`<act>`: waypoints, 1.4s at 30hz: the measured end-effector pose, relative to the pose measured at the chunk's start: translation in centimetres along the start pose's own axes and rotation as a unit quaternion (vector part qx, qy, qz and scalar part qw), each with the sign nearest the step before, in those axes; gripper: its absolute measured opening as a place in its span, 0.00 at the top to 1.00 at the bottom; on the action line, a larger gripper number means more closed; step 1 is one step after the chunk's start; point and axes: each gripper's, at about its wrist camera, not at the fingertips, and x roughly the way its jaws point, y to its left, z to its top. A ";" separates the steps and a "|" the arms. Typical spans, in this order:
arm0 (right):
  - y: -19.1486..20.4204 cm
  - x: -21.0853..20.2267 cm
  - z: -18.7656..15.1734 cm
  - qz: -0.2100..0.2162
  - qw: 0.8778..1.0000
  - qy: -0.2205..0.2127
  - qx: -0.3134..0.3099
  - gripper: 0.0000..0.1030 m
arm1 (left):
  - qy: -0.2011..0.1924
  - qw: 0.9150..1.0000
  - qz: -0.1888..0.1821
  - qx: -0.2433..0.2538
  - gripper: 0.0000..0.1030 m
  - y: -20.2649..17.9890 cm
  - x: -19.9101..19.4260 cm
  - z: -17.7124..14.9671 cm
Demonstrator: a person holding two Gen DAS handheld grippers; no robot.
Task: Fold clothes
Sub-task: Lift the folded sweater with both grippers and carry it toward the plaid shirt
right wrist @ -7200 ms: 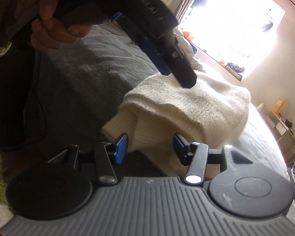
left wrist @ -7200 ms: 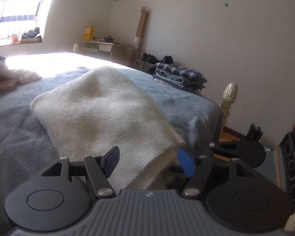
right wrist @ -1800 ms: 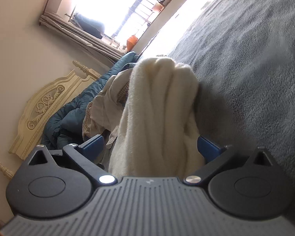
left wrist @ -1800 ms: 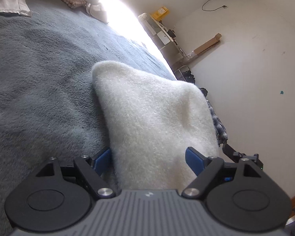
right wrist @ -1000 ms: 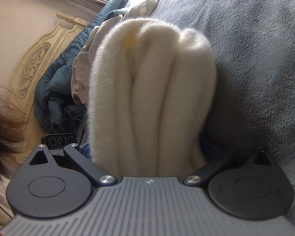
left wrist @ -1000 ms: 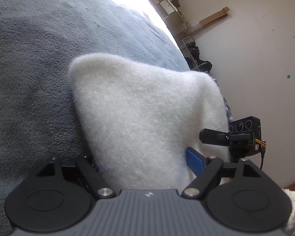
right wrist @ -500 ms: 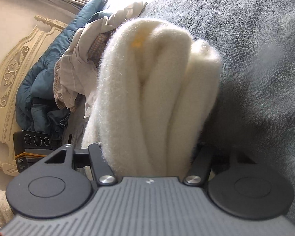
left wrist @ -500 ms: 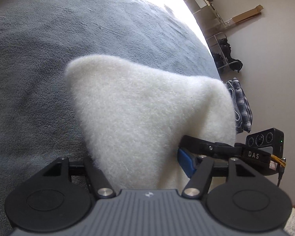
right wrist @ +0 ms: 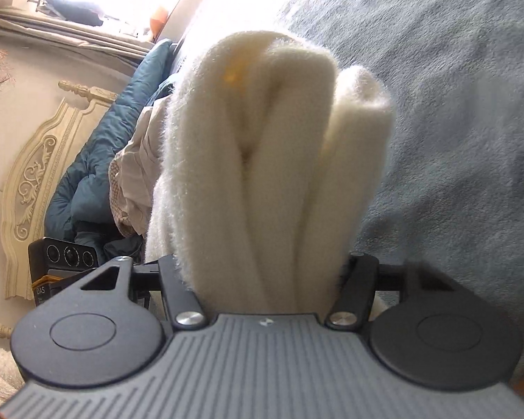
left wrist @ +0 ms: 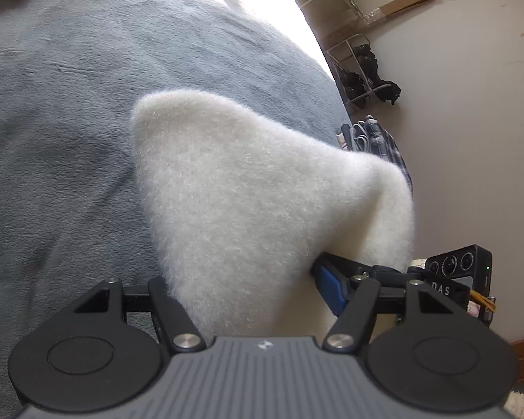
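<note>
Folded cream fluffy knit garment [left wrist: 262, 188] is lifted above the grey plush bedspread [left wrist: 70, 104], near the bed's side edge by the wall, held between both tools.

Left gripper [left wrist: 251, 293]: closed down onto one end of the bundle; fabric fills the gap between the fingers, blue pad [left wrist: 328, 284] pressed into the pile.

Right gripper [right wrist: 262, 279]: clamped across the other end, squeezing several thick rolled layers [right wrist: 279, 139] edge-on. Its fingers are mostly buried in fluff.

Handling, my read: light, very soft, no stiffness at all, so it sags wherever unsupported. The lofty pile compresses a lot, so the grip feels firm but the inner layers can creep out. Not fragile; fibres may snag on finger hardware.

Where to hold: across the full stack at the folded ends, all layers inside the pads, not just the outer one. Keep both ends level or the fold will splay.

Nearby: plaid folded clothes [left wrist: 384, 139] beyond the bed edge, blue quilt [right wrist: 97, 160] heaped at the headboard end.
</note>
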 end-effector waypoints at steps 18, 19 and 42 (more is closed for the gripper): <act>-9.2 -15.0 14.7 -0.097 0.995 -0.006 -0.026 0.43 | 0.011 0.994 -0.107 -0.022 0.36 -12.8 18.3 4.6; -9.7 -15.1 16.0 -0.105 0.994 -0.002 -0.033 0.44 | 0.010 0.993 -0.112 -0.027 0.36 -12.7 19.2 5.2; -16.5 -6.2 31.7 -0.143 0.979 0.030 -0.141 0.44 | -0.014 0.995 -0.099 -0.024 0.36 -10.0 30.9 14.7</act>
